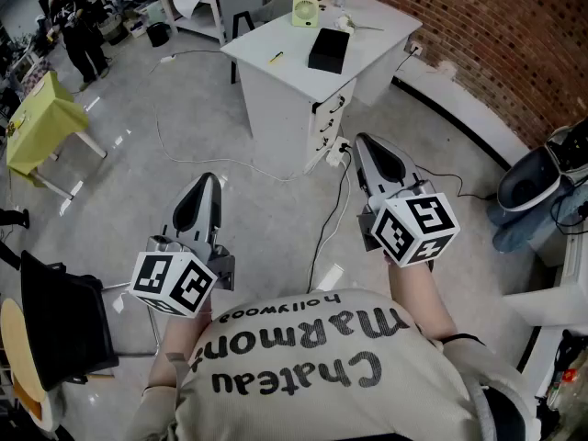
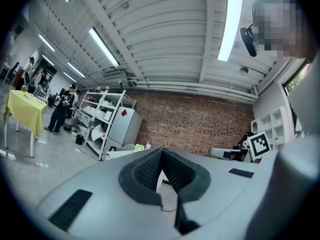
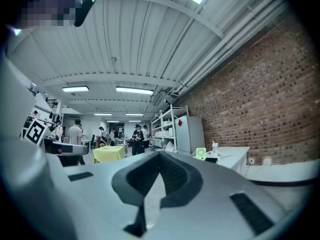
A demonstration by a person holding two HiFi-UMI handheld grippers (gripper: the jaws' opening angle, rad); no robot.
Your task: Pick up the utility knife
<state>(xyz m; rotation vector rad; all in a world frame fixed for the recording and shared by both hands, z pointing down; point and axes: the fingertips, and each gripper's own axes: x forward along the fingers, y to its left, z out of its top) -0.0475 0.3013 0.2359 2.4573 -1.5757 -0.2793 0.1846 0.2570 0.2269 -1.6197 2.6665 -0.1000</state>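
Grey workshop floor lies open ahead of my left gripper and right gripper, both held level, jaws closed on nothing. Beyond trailing cables, the small yellow utility knife rests on the white table, near a black box and a green fan. My shirt reads "Chateau Marmont hollywood."

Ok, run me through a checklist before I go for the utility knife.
Left gripper empty: ok, jaws together on nothing.
Right gripper empty: ok, also shut.
Jaws open for a grab: not ok.
Knife found: cannot tell; a small yellow item on the white table is too small to identify.
Table within reach: probably not ok; it stands farther ahead.
Clear walkway: not ok, cables cross the floor.
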